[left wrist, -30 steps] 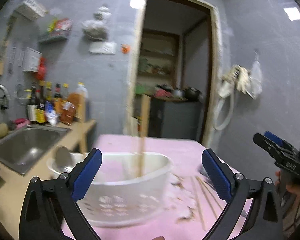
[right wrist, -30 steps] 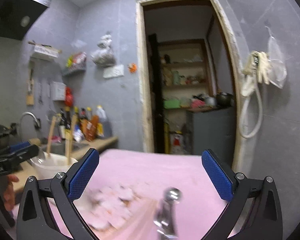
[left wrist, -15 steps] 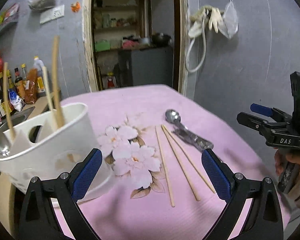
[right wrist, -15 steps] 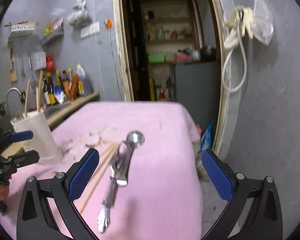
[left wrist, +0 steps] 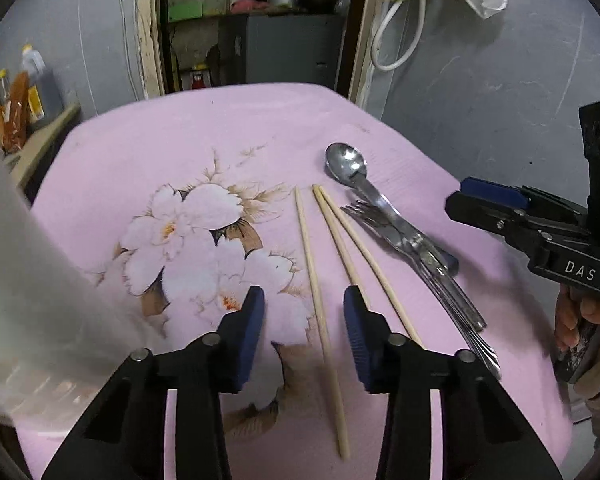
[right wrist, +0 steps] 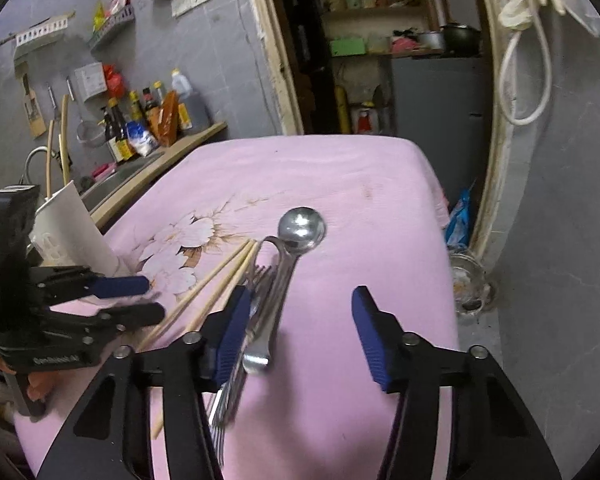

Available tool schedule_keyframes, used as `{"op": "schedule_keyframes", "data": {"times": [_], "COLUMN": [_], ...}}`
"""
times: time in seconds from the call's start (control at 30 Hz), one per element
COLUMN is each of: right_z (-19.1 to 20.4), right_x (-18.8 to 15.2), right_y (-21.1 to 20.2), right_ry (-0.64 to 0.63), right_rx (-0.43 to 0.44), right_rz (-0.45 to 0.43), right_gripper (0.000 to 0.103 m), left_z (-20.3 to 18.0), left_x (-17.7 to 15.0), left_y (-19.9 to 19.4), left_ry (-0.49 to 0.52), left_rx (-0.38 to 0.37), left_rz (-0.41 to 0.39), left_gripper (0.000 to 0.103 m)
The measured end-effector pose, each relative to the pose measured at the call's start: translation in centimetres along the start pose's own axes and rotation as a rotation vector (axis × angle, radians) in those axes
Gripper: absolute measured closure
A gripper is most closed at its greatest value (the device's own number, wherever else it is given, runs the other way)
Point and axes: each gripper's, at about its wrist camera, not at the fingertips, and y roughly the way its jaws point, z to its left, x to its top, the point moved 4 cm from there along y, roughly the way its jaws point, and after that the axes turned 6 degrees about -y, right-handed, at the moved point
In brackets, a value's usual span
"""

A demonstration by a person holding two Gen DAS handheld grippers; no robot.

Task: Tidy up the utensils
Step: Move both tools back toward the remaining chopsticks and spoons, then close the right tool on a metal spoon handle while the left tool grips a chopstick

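Both claws just narrowed, gripping nothing. Left gripper (left wrist: 304,306) half-open over one chopstick (left wrist: 318,280), pads clear. Right gripper (right wrist: 298,320) half-open over the metal cutlery (right wrist: 278,280). Pickups likely imminent.

Both grippers now tip down toward the pink cloth (left wrist: 400,120) where a second ago they faced the doorway and wall. The left gripper (left wrist: 304,328) has swung right from the white holder (left wrist: 20,260), now at the view's left edge, to hover over the leftmost chopstick (left wrist: 318,276), jaws just narrowed, pads clear of it. The right gripper (right wrist: 296,328) has come near the metal utensils (right wrist: 276,292), jaws just narrowed, handles just inside its left pad.
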Motion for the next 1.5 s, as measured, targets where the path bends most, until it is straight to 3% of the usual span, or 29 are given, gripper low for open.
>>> {"op": "schedule_keyframes", "data": {"times": [0.3,0.5,0.63,0.73,0.97,1.0,1.13,1.23,1.4,1.5], "right_z": [1.1,1.5,1.4,0.7,0.0,0.0,-0.4,-0.6,-0.6,-0.2], "right_x": [2.3,2.7,2.4,2.5,2.4,2.3,1.8,1.5,0.8,0.4], "right_y": [4.3,6.8,7.8,7.7,6.8,6.5,5.6,5.0,3.1,1.4], "right_ry": [0.004,-0.014,-0.028,0.008,0.054,0.055,0.075,0.097,0.118,0.12], "right_rx": [0.084,0.085,0.06,0.066,0.1,0.105,0.114,0.124,0.125,0.112], "right_rz": [0.073,0.146,0.182,0.178,0.162,0.157,0.146,0.141,0.085,0.031], "right_gripper": [0.058,0.059,0.067,0.076,0.084,0.095,0.094,0.095,0.096,0.097], "left_z": [1.1,1.6,1.6,1.6,1.2,1.2,0.9,0.7,1.1,0.8], "left_x": [0.3,0.4,0.5,0.6,1.0,1.1,1.2,1.0,0.4,-0.2], "left_y": [1.3,1.3,1.5,1.6,2.1,2.2,2.4,2.4,1.2,-0.4], "left_ry": [-0.05,-0.063,-0.062,-0.06,-0.054,-0.051,-0.022,-0.011,-0.069,-0.063], "left_rx": [-0.024,-0.016,-0.012,-0.013,-0.013,-0.014,0.007,0.036,-0.022,-0.06], "left_rz": [0.04,0.044,0.046,0.048,0.061,0.065,0.074,0.068,0.054,0.007], "left_gripper": [0.077,0.084,0.085,0.085,0.085,0.085,0.086,0.099,0.101,0.101]}}
